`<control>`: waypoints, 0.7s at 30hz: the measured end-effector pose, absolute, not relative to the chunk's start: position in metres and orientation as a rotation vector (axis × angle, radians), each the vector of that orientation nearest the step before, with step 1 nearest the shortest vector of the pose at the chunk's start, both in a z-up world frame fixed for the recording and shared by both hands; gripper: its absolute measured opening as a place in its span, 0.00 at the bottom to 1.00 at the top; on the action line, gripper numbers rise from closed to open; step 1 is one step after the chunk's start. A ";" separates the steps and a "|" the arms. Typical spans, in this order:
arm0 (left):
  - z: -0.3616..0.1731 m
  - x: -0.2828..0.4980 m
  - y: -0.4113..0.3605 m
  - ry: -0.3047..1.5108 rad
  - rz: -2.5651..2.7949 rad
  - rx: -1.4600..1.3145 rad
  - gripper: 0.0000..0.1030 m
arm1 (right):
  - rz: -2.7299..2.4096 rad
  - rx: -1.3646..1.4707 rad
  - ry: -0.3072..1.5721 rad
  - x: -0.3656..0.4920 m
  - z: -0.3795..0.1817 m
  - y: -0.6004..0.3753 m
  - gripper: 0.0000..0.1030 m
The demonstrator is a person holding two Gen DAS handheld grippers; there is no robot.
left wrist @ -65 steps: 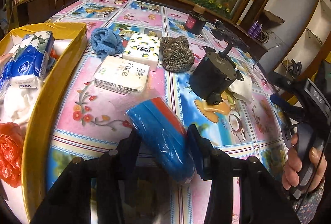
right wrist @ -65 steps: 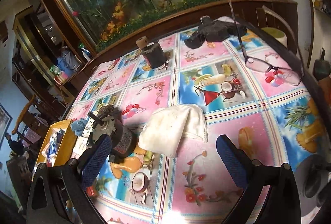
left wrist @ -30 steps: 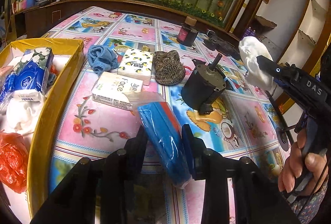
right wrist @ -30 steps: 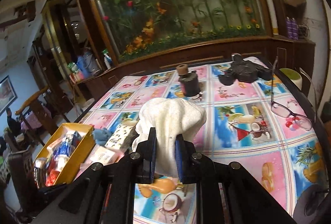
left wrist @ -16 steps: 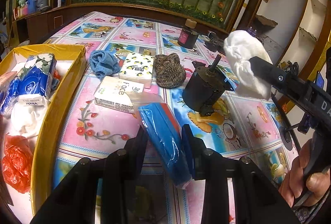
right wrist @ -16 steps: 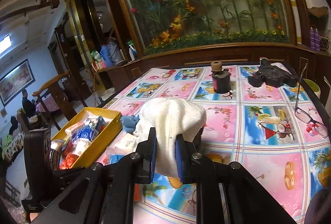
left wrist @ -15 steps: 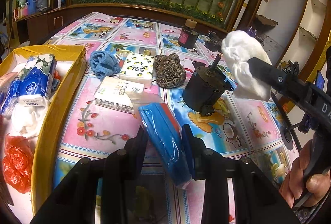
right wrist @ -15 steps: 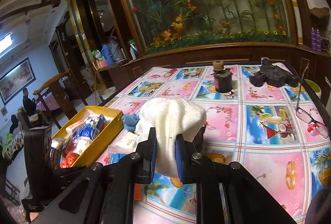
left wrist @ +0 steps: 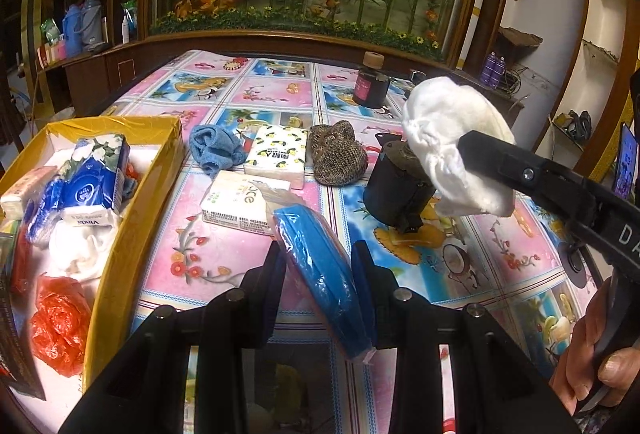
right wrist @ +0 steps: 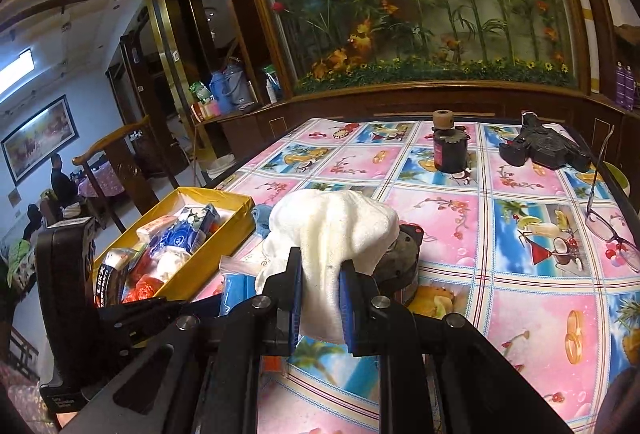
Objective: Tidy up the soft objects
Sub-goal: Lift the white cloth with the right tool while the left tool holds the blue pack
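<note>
My left gripper (left wrist: 318, 274) is shut on a blue pack in clear plastic (left wrist: 320, 266), held above the table's near edge. My right gripper (right wrist: 320, 298) is shut on a white cloth (right wrist: 332, 230), which hangs bunched above the table; in the left wrist view the white cloth (left wrist: 452, 141) hovers over a black motor (left wrist: 396, 185). The yellow box (left wrist: 132, 218) at the left holds tissue packs, a white cloth and an orange bag. On the table lie a blue cloth (left wrist: 214, 149), two tissue packs (left wrist: 278, 155) (left wrist: 236, 203) and a knitted hat (left wrist: 336, 155).
A dark bottle (right wrist: 450, 145) stands at the far side of the flowered tablecloth, with a black device (right wrist: 548, 145) to its right. Eyeglasses (right wrist: 608, 230) lie near the right edge. A person's hand (left wrist: 596, 362) holds the right gripper's handle.
The right gripper carried the white cloth leftward, over the black motor and closer to the yellow box. The left gripper kept its hold on the blue pack and barely moved.
</note>
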State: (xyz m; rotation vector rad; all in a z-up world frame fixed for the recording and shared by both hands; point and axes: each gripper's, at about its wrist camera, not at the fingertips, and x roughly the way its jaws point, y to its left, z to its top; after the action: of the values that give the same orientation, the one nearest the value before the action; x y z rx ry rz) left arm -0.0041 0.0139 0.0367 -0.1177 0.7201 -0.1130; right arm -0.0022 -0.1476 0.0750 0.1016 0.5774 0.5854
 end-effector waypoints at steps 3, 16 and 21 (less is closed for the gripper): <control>0.038 -0.006 0.012 0.710 -0.106 -0.104 0.31 | 0.586 0.095 0.577 -0.003 0.074 -0.146 0.17; 0.041 -0.010 0.009 0.688 -0.091 -0.080 0.32 | 0.587 0.095 0.578 -0.002 0.073 -0.146 0.17; 0.041 -0.010 0.009 0.686 -0.092 -0.078 0.32 | 0.589 0.089 0.580 -0.002 0.072 -0.146 0.17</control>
State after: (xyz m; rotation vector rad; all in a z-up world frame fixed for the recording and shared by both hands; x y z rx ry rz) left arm -0.0102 0.0091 0.0413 -0.0778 0.6857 -0.0923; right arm -0.0022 -0.1455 0.0717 0.0887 0.5797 0.5892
